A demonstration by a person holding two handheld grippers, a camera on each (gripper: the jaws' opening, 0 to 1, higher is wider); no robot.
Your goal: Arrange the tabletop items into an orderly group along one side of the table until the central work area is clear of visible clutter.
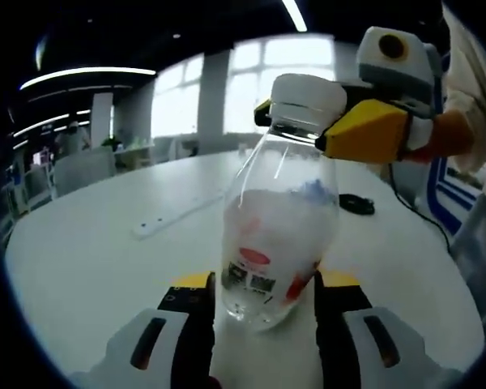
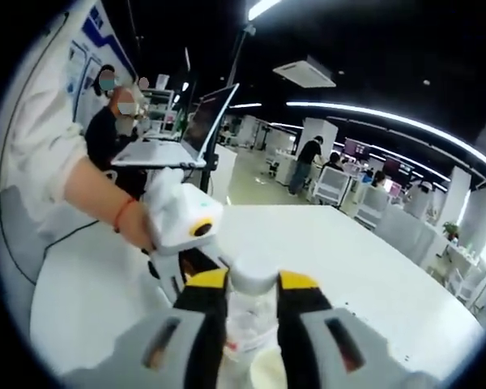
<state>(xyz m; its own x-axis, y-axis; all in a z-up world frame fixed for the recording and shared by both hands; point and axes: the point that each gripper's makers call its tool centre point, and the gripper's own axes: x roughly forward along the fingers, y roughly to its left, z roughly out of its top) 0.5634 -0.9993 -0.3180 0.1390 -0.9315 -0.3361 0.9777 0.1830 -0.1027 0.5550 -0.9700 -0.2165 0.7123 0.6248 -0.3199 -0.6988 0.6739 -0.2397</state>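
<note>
Left tongs [image 1: 263, 304] grip the bottle [image 1: 277, 235] base, right tongs [image 2: 253, 304] pinch its cap [image 1: 306, 99]; table [image 1: 105, 243] around lies open.

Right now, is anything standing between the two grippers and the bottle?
Nothing visible does. The left gripper has its jaws around the bottle near its base, and the right gripper has its jaws at the white cap.
</note>
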